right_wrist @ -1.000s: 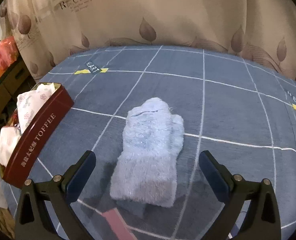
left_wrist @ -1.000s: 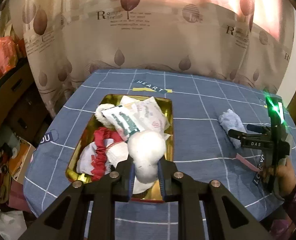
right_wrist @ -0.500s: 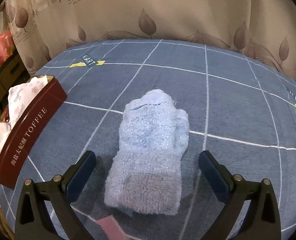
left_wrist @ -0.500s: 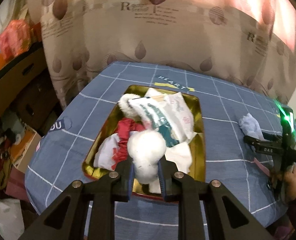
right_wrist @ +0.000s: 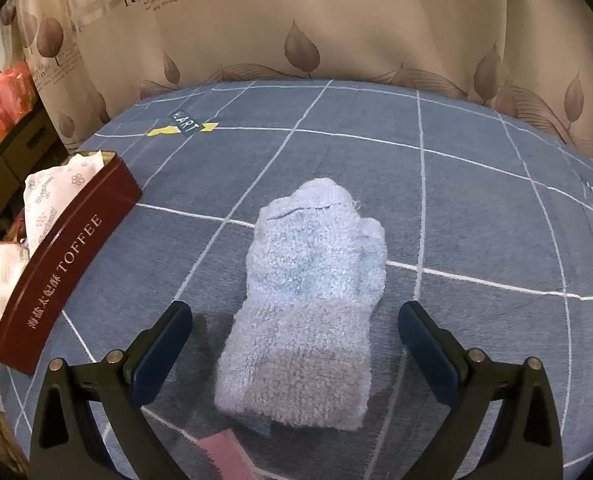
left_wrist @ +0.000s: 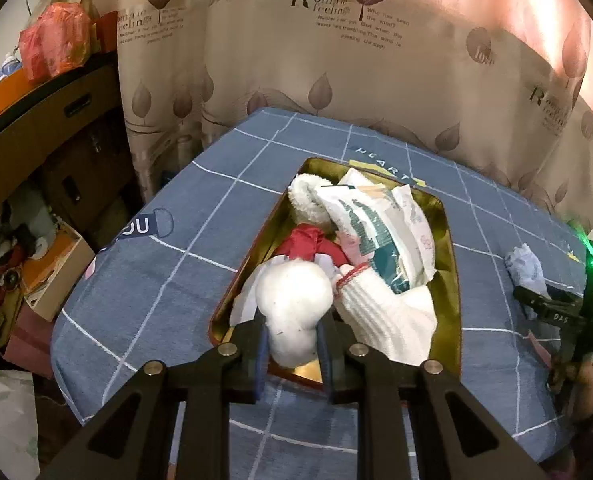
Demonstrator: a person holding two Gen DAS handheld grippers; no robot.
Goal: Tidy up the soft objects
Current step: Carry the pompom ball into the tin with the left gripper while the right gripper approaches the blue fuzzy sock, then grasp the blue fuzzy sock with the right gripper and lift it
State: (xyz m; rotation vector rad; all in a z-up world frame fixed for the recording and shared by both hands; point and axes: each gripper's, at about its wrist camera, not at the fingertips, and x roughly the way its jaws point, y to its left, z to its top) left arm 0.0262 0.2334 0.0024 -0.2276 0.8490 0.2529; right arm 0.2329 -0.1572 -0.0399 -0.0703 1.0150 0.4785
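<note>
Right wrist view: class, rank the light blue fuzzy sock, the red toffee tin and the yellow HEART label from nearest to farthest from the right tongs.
1. Light blue fuzzy sock, lying between the open tongs.
2. Red toffee tin, far left.
3. Yellow HEART label, at the back left.

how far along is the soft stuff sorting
Mostly done: the toffee tin already holds several soft items, including a white knit glove and red cloth. In hand: the left gripper carries a white plush ball above the tin. Left: the blue fuzzy sock lies on the tablecloth between the right gripper's open jaws.
</note>
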